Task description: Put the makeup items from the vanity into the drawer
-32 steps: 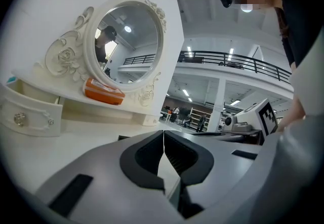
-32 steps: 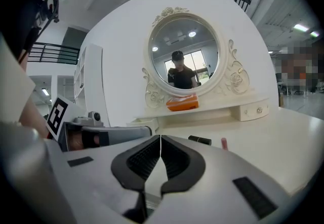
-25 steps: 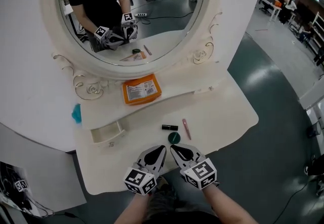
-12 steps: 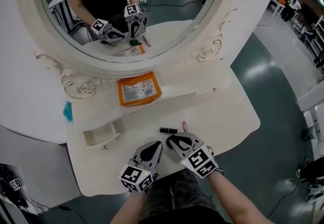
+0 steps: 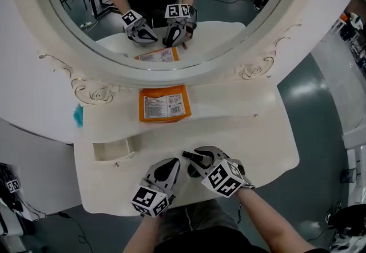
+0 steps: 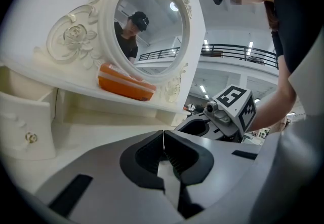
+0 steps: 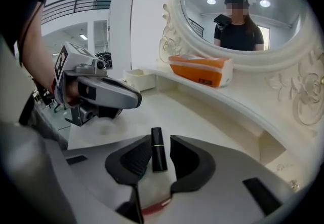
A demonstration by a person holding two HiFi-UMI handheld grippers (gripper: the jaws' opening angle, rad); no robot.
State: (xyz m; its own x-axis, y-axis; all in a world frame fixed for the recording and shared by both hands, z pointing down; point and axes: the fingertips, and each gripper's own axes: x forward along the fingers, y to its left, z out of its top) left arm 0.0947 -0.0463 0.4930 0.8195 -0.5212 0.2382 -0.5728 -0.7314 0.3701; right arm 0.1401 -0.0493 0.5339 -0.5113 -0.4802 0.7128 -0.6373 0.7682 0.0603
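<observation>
A black lipstick (image 7: 158, 149) lies on the white vanity top (image 5: 257, 137), and in the head view only its end (image 5: 191, 156) shows. My right gripper (image 5: 193, 163) points down over it. Its jaws have just been opening and now stand open on either side of the lipstick (image 7: 158, 153). A sliver of a pink item (image 7: 154, 209) shows under that gripper. My left gripper (image 5: 172, 162) hovers just left of it, shut with nothing in it (image 6: 163, 138). The small drawer (image 5: 112, 149) stands open at the left.
An orange packet (image 5: 164, 104) lies on the shelf under the oval mirror (image 5: 160, 11). A blue object (image 5: 78, 115) sits at the shelf's left end. The vanity's front edge runs just below both grippers. The mirror shows a person and both grippers.
Both grippers moved forward over the vanity top. The right one tilted down and opened around the black lipstick. The green pot and most of the pink stick are now hidden under it.
</observation>
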